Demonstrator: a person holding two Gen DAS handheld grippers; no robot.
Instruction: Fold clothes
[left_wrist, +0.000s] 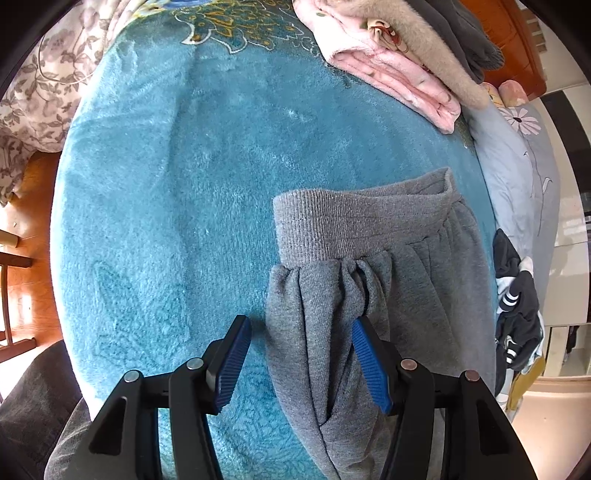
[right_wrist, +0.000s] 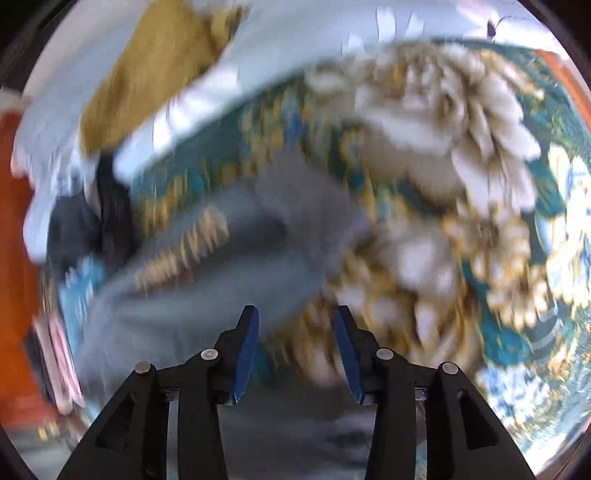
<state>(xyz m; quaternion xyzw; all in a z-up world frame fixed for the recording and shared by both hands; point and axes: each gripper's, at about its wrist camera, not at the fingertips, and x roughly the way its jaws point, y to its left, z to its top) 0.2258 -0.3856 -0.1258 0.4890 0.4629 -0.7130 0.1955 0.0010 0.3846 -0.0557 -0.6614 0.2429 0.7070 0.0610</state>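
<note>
Left gripper (left_wrist: 301, 360), jaws wide, straddles the grey sweatpants (left_wrist: 369, 295) just below their cuff (left_wrist: 354, 225), seemingly poised to pinch; right gripper (right_wrist: 295, 350), blurred, gapes empty over the blanket (right_wrist: 498, 332).

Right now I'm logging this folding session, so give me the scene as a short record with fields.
surface: teal plush blanket with a floral print
garment being folded: grey sweatpants, ribbed cuff pointing away from the camera
left claw: open, fingers straddling the gathered leg below the cuff
right claw: open, nothing between its fingers; view motion-blurred
finished stack: pink folded garment under beige and dark grey ones, far right
unfolded pile: dark striped clothes at the right edge
</note>
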